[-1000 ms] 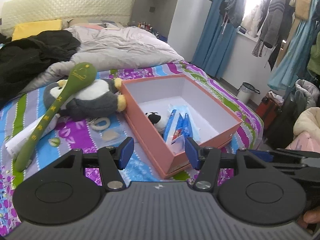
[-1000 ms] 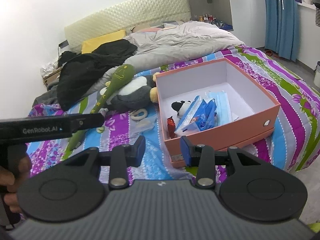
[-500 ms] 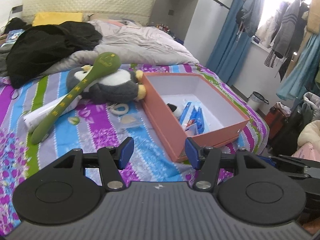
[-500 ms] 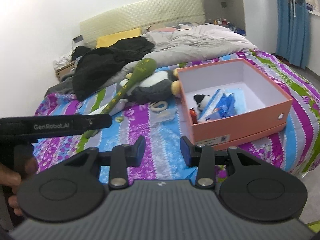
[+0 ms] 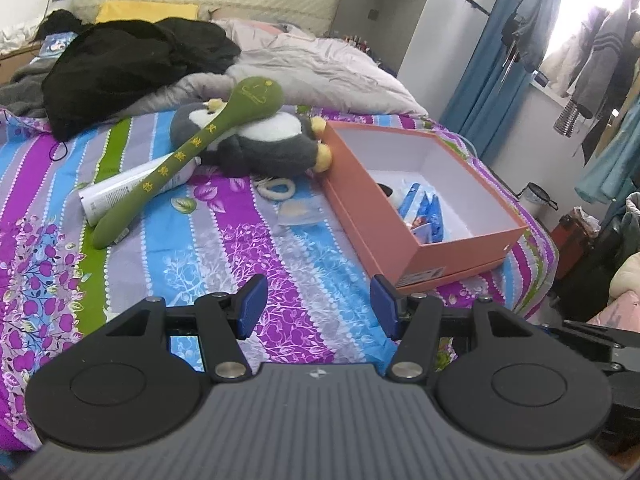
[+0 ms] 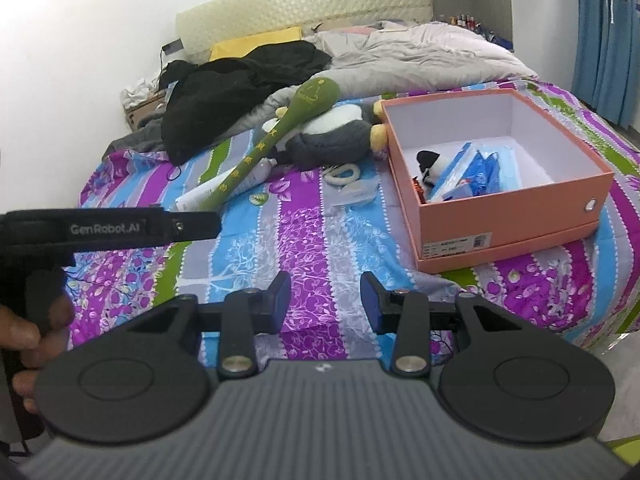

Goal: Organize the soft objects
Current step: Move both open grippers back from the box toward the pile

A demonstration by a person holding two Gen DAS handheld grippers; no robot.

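Observation:
An orange box (image 5: 400,236) (image 6: 500,216) stands open on the striped bedspread, with a small panda toy (image 6: 430,162) and blue packets (image 5: 428,216) (image 6: 472,176) inside. Left of it lies a grey and white penguin plush (image 5: 264,144) (image 6: 332,136) with a long green plush mallet (image 5: 188,152) (image 6: 280,132) leaning across it. A white tube (image 5: 124,188), a white ring (image 5: 276,189) and a clear packet (image 5: 298,212) lie nearby. My left gripper (image 5: 315,306) hovers open over the bedspread, short of the box. My right gripper (image 6: 325,302) is open too, empty, near the bed's front edge.
A black garment (image 5: 132,60) and a grey duvet (image 5: 320,72) cover the far half of the bed. Hanging clothes (image 5: 592,52), a small bin (image 5: 536,198) and bags crowd the right side. A hand (image 6: 24,332) holds the left gripper's handle at the right wrist view's left.
Both grippers have pulled back from the box and swung left, so the box and plush toys look smaller and farther. The jaws have kept their width.

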